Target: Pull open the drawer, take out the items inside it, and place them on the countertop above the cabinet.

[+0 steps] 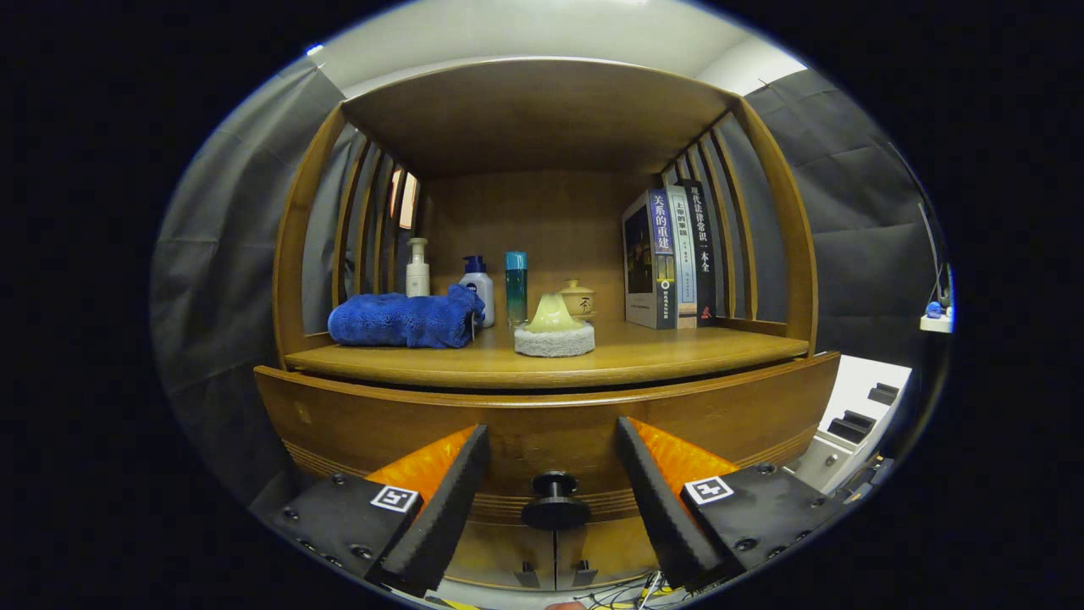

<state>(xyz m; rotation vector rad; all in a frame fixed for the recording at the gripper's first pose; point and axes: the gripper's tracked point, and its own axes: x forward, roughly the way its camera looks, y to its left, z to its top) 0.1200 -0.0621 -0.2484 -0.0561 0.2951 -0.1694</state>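
The drawer [542, 424] sits shut, or very nearly so, its curved wooden front flush under the surface [542, 360] of the cabinet, and its small dark knob [555, 500] stands out between the two fingers, slightly ahead of them and about midway across the gap. The gripper [550, 500] is spread wide and grasps nothing; neither finger touches the knob. That knob looks like the only sensible place to take hold: a round, hard, smooth little mushroom on a short neck, so I would judge the fingers should close behind its wide head on the neck, or they may slip off when pulled. The drawer itself looks stiff solid wood, probably heavy enough to want a straight, steady pull. What lies inside is hidden from where I stand. Beyond the fingers, up on the surface, a folded blue towel [405, 319] lies to the left side, soft and limp, and near it a yellow cone-shaped piece on a grey sponge [555, 329] stands almost straight ahead. Whether those came out of the drawer I cannot say; the scene would fit a drawer yet to be emptied or one closed again. Behind them stand bottles [477, 288], a small lidded cup [578, 299], and books [669, 258] to the right.
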